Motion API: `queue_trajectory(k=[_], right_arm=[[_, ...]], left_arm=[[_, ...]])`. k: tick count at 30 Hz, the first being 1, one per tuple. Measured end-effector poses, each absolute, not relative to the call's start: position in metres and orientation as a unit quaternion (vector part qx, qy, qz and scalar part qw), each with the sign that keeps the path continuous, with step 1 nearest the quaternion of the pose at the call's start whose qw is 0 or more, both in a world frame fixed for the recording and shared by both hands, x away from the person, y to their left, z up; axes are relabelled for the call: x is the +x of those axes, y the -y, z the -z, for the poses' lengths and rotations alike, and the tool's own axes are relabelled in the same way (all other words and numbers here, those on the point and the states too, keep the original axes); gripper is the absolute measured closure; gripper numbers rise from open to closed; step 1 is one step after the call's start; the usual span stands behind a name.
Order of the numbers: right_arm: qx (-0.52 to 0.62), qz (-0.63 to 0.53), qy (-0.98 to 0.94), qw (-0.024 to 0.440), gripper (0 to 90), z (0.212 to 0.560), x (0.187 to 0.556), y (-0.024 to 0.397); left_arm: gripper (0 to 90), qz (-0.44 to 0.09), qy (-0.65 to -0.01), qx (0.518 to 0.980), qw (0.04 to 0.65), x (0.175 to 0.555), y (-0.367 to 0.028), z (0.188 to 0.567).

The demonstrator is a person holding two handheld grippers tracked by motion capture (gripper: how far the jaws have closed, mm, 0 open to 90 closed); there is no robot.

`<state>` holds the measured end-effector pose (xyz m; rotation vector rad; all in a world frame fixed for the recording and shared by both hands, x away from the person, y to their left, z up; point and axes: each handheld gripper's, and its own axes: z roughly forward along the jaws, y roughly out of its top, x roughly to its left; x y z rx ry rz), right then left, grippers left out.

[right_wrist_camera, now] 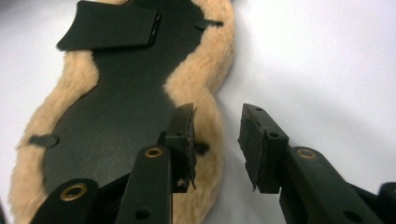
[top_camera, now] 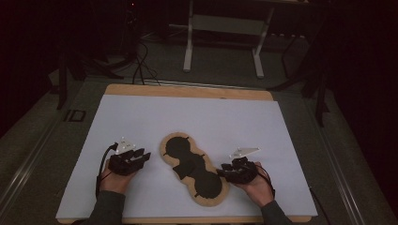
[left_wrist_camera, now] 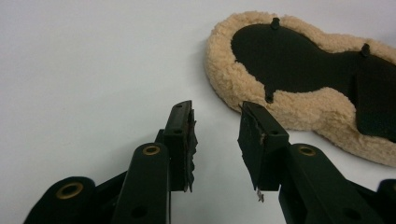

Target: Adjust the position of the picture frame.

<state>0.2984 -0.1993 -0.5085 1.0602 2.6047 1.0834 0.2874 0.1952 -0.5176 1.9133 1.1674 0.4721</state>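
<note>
1. A fleece-edged pad (top_camera: 193, 169) with a black, peanut-shaped centre lies flat on the white tabletop (top_camera: 197, 117), running at a slant between the two hands. A loose black flap (top_camera: 185, 168) sits across the waist of the pad.
2. The left gripper (top_camera: 143, 156) rests on the tabletop to the left of the pad, near it but apart. In the left gripper view its jaws stand partly open with nothing between them, tips aimed just short of the pad's fleece rim (left_wrist_camera: 224, 79).
3. The right gripper (top_camera: 224, 169) sits at the near right end of the pad. In the right gripper view its jaws are also partly open and empty; one pad (right_wrist_camera: 184, 135) hangs over the fleece edge and the other over bare tabletop, so the rim lies roughly in the gap.
4. The step in hand looks like taking hold of the pad by its edges. To do it well, each gripper should straddle the fleece rim squarely and bite deep enough to catch the black backing, not just the fluff.
5. The flap is best left alone, since a pull there could lift only the flap.
</note>
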Motion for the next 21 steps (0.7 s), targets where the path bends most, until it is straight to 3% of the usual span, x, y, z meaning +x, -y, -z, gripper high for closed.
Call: queue_trajectory(k=[9, 21], right_arm=[[0.347, -0.351, -0.867, 0.06, 62.2, 0.509, 0.286, 0.205], [0.359, -0.326, -0.872, 0.06, 73.0, 0.509, 0.279, 0.203]], left_arm=[[64.9, -0.188, -0.465, 0.761, 0.413, 0.287, -0.196, 0.518], [64.6, -0.187, -0.468, 0.759, 0.412, 0.287, -0.196, 0.518]])
